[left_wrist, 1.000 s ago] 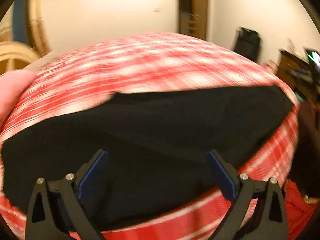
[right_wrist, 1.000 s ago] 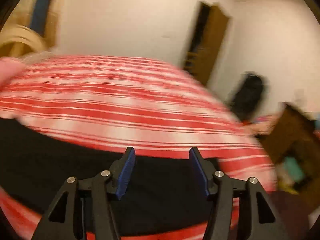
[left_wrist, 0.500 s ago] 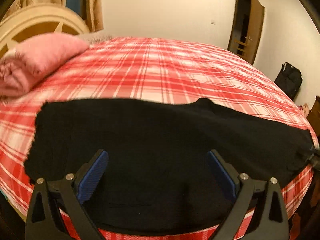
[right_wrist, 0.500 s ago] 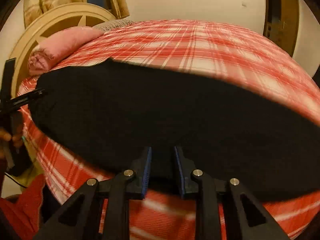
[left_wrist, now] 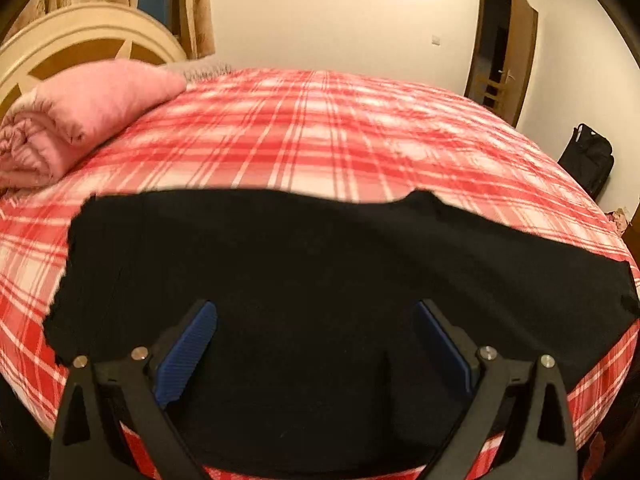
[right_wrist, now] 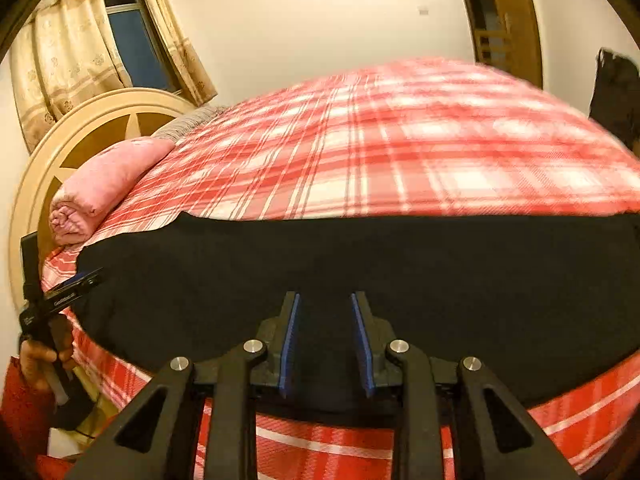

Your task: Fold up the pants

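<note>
pants (left_wrist: 320, 280): black, spread flat along the near edge of the bed (left_wrist: 320, 128), long axis running left to right, parallel to that edge; some cloth seems to droop over it.
ends: one ragged end toward the headboard side, near the pink blanket (left_wrist: 80, 116); the other out toward the foot-side corner of the bed.
left gripper (left_wrist: 316, 344): fingers wide apart, nothing between them, low over the middle of the pants near the near edge. In the right view it shows at the far left, off the headboard-side end.
right gripper (right_wrist: 326, 340): fingers narrow, a gap between the pads; black cloth lies under and ahead of them. Whether cloth sits in the gap, cannot tell; black on black hides it.
key relation: pants lie straight ahead of both sets of fingers, crosswise to them; each hand is nearer its own end.
next move (judgement): each gripper takes one end or edge, then one end carries along the long axis onto the other.
open room: far half of the bed is bare plaid; the blanket crowds only the headboard corner.
risk: near edge drop; slack cloth may slide off.
</note>
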Demonstrator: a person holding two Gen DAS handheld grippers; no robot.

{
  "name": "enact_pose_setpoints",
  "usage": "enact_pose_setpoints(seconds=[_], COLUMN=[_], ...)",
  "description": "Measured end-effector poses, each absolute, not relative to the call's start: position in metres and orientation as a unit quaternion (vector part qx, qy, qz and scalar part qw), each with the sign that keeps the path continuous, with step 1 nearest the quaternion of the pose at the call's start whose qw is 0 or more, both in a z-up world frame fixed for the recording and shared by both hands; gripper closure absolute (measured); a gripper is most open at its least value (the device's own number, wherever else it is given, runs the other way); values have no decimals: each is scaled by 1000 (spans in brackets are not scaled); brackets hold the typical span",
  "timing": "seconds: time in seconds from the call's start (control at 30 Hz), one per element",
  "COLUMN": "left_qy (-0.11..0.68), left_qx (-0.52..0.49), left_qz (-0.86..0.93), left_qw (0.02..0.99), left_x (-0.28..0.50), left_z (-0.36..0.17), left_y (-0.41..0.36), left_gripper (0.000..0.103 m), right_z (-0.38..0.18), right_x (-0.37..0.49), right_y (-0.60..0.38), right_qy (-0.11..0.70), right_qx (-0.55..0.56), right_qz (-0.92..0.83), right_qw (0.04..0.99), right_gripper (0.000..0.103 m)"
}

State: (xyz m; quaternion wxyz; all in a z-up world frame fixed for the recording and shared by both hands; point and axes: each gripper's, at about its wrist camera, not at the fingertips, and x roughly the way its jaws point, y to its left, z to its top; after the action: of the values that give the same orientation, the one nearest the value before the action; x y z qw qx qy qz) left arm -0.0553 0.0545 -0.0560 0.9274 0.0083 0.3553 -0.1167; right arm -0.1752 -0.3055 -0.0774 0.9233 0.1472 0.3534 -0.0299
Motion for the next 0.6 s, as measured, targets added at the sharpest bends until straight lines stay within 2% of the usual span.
enact_pose_setpoints(seconds=[0.17,0.33,0.5,0.6], left_qy=[358,360,368,373], left_qx=[7,-7,-18,-19], left_qz=[-84,-39,17,45], left_qw=[930,932,929,926], left_x=[-45,-37,-27,-18], left_z=[-55,-60,-71,-79], left_y=[63,97,131,149], left_gripper=[2,2,2,2], right_z=[-69,-57,-75,-108], right_x=[-149,-86,-22,10], right_y=[-271,-198,-120,-74], right_qy=[347,337,363,397], right_qx=[138,97,68,19], right_qz=[27,119,180,187], right_qw=[927,929,912,899], right_gripper=[75,75,75,75])
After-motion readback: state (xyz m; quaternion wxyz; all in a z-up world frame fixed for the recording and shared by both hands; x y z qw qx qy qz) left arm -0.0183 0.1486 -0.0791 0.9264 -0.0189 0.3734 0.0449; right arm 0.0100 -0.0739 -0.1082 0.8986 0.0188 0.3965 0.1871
